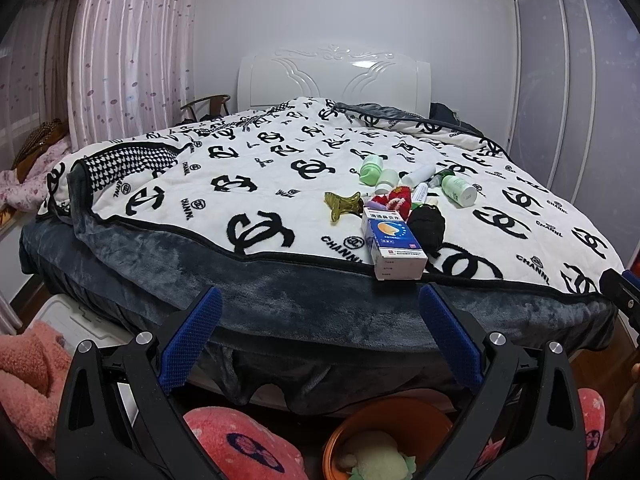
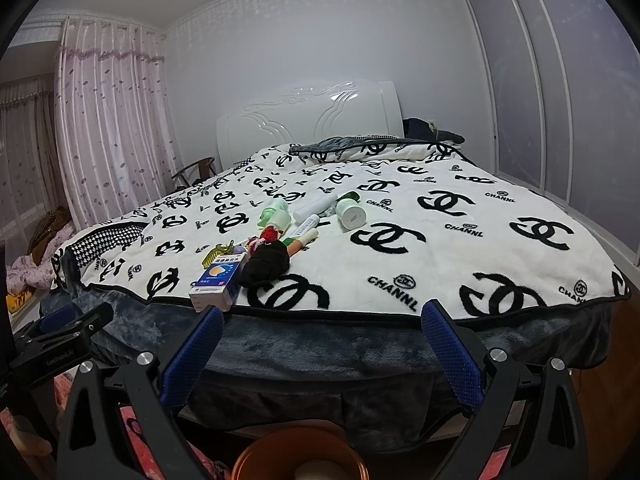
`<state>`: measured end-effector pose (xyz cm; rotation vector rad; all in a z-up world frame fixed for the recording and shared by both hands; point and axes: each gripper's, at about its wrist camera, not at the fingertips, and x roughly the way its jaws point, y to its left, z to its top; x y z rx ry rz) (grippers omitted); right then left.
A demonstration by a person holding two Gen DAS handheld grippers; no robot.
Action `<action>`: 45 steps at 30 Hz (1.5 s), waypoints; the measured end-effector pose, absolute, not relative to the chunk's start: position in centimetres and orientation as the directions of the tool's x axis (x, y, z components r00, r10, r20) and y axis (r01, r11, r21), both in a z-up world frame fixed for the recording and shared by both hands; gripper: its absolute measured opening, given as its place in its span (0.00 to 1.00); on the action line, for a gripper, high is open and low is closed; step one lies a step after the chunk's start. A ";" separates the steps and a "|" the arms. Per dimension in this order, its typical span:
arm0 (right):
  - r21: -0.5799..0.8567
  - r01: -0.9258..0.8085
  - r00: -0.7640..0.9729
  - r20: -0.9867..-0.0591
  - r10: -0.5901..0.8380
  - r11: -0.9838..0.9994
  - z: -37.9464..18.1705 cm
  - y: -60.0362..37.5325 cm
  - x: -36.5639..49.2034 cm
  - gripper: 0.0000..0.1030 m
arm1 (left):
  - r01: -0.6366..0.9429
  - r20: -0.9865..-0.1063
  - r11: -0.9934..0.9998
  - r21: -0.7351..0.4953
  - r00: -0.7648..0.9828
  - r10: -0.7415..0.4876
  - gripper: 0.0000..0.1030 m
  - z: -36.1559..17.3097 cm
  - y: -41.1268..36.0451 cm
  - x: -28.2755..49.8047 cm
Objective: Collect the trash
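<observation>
A pile of small items lies on the bed's white logo blanket [image 1: 280, 184]: a blue-and-white medicine box [image 1: 390, 242] [image 2: 218, 280] nearest the foot edge, a black cloth bundle [image 1: 428, 224] [image 2: 266, 266], a yellow-green hair claw [image 1: 342, 205] [image 2: 218, 252], a red knitted piece [image 1: 396, 198] [image 2: 269, 234], green and white bottles [image 1: 458, 190] [image 2: 350, 212] and white tubes [image 2: 314, 208]. An orange bin [image 1: 384, 436] [image 2: 300, 456] stands on the floor below the foot of the bed. My left gripper [image 1: 320, 306] and right gripper [image 2: 322, 324] are both open and empty, short of the bed's foot edge.
A white headboard [image 1: 334, 74] stands at the far end, with a wardrobe [image 1: 576, 92] on the right and pink curtains [image 1: 128, 48] on the left. Pink plush items [image 1: 240, 444] and a white storage box [image 1: 76, 316] sit on the floor near the bin.
</observation>
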<state>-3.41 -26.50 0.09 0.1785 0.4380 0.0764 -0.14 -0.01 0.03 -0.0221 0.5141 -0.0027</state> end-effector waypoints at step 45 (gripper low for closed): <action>0.184 -0.032 0.898 -0.425 0.109 0.982 -0.7 -26.0 -3.5 0.95 | -0.001 -0.497 1.000 -0.022 0.868 -0.009 0.93 -0.3 -0.5 -0.3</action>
